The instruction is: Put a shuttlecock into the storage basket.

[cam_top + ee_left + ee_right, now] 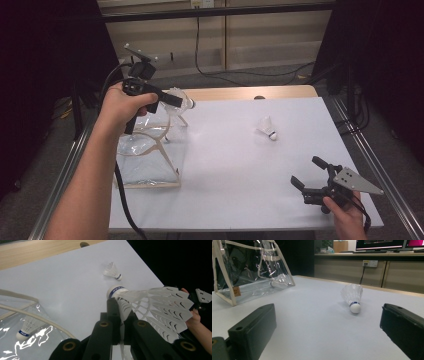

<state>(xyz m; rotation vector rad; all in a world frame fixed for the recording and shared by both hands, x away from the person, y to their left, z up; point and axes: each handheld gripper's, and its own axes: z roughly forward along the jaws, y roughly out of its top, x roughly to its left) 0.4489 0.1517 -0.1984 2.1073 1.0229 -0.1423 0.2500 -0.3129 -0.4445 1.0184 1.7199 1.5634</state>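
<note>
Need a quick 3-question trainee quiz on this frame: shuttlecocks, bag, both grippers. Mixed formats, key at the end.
1. True or false: the left gripper is shut on a shuttlecock.
2. Multiple choice: where is the loose shuttlecock?
A. Inside the clear bag
B. Lying on the white table surface, apart from both grippers
C. Between the right gripper's jaws
3. Fill in: the right gripper near the table's front right corner has its jaws ____.

Key
1. True: its jaws pinch the feather skirt, held up over the bag.
2. B.
3. Open, with nothing between them. A third shuttlecock already lies inside the bag.
</note>
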